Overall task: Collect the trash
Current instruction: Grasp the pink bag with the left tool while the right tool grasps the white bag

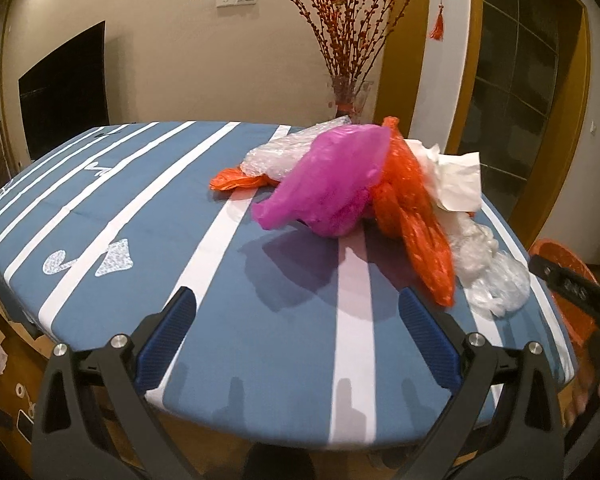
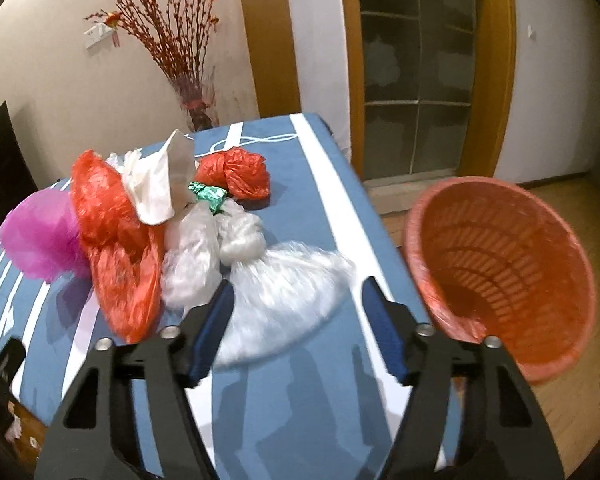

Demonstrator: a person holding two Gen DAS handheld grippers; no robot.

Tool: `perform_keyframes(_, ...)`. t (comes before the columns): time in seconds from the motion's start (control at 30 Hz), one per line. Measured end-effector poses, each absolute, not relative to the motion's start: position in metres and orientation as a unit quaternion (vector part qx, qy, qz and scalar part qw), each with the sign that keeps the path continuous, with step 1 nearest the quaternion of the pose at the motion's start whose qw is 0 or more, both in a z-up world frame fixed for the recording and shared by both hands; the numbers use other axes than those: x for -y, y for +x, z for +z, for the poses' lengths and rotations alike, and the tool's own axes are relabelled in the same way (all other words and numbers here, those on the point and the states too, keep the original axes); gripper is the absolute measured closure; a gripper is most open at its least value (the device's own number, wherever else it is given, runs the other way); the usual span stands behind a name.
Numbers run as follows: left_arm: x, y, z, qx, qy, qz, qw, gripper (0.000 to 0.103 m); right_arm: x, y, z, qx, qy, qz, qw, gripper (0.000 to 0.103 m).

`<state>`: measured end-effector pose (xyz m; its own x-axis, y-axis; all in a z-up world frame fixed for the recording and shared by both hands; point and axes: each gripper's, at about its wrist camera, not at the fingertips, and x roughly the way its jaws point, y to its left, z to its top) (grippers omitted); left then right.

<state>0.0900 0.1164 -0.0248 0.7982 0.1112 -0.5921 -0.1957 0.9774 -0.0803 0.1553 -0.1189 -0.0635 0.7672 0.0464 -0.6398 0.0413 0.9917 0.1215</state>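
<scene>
trash pile on the table (image 1: pixel 260 336), both grippers empty
left gripper (image 1: pixel 296 300) and right gripper (image 2: pixel 298 290) gape wide, holding nothing. clear bag (image 2: pixel 288 280) lies at right's 12 o'clock, basket (image 2: pixel 500 264) at 2; flimsy film could slip or drag neighbours.

- Magenta plastic bag (image 1: pixel 332 180): crumpled and puffed up, at the left of the pile on the blue striped worktop (image 1: pixel 140 208).
- Long orange bag (image 2: pixel 116 248): crinkled, stretched toward the near edge, touching the magenta bag.
- White paper sheet (image 2: pixel 156 188): creased, propped on top of the pile.
- Clear plastic bags (image 2: pixel 276 280): knotted, spread flat nearest the near edge.
- Green foil wrapper (image 2: pixel 208 194): small, crumpled, between the paper and a balled orange bag (image 2: pixel 236 174).
- Orange mesh wastebasket (image 2: pixel 504 272): off the worktop's right edge, mouth tilted toward the camera.
</scene>
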Motion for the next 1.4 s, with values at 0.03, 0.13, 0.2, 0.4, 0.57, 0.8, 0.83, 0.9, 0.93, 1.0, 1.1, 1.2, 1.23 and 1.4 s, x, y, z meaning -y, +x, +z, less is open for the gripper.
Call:
perform_keyframes(0.03, -0.118, 0.092, -0.025, -0.307, -0.068, 0.081, 0.946, 0.004, 0.118, 0.163, -0.065, -0.346, 0.069, 0.007, 0.936, 0.047)
perform_keyframes(0.13, -0.122, 0.096, -0.026, -0.307, -0.067, 0.08, 0.946, 0.004, 0.113, 0.186, -0.069, -0.365, 0.077, 0.024, 0.928, 0.05)
perform_keyframes(0.2, -0.127, 0.098, -0.025, -0.305, -0.067, 0.081, 0.947, 0.004, 0.108, 0.197, -0.072, -0.373, 0.082, 0.037, 0.923, 0.05)
perform_keyframes(0.4, -0.136, 0.105, -0.019, -0.293, -0.066, 0.086, 0.95, 0.004, 0.091, 0.22, -0.082, -0.398, 0.061, 0.049, 0.914, 0.062)
perform_keyframes(0.57, -0.137, 0.112, -0.011, -0.281, -0.058, 0.087, 0.954, 0.004, 0.091, 0.222, -0.09, -0.407, 0.056, 0.054, 0.91, 0.08)
perform_keyframes(0.8, -0.136, 0.128, 0.002, -0.269, -0.053, 0.088, 0.958, 0.004, 0.098, 0.197, -0.075, -0.383, 0.061, 0.055, 0.92, 0.083)
perform_keyframes(0.83, -0.137, 0.13, 0.003, -0.268, -0.053, 0.087, 0.958, 0.004, 0.101, 0.193, -0.072, -0.378, 0.06, 0.052, 0.922, 0.083)
perform_keyframes(0.9, -0.136, 0.137, 0.006, -0.266, -0.052, 0.084, 0.959, 0.004, 0.105, 0.189, -0.069, -0.374, 0.057, 0.048, 0.925, 0.083)
perform_keyframes(0.93, -0.136, 0.141, 0.007, -0.267, -0.05, 0.083, 0.959, 0.004, 0.107, 0.186, -0.067, -0.372, 0.055, 0.046, 0.925, 0.083)
perform_keyframes(1.0, -0.134, 0.15, 0.008, -0.269, -0.045, 0.077, 0.959, 0.004, 0.111, 0.182, -0.066, -0.373, 0.057, 0.044, 0.925, 0.083)
perform_keyframes(1.1, -0.131, 0.164, 0.008, -0.279, -0.037, 0.06, 0.958, 0.004, 0.112, 0.18, -0.065, -0.374, 0.056, 0.041, 0.925, 0.083)
perform_keyframes(1.2, -0.126, 0.179, 0.004, -0.289, -0.024, 0.054, 0.956, 0.005, 0.115, 0.177, -0.067, -0.379, 0.058, 0.039, 0.923, 0.083)
perform_keyframes(1.23, -0.126, 0.183, 0.002, -0.293, -0.024, 0.052, 0.955, 0.01, 0.115, 0.178, -0.068, -0.381, 0.061, 0.04, 0.922, 0.083)
perform_keyframes(1.4, -0.126, 0.194, -0.004, -0.309, -0.036, 0.03, 0.95, 0.047, 0.112, 0.175, -0.07, -0.384, 0.06, 0.043, 0.921, 0.083)
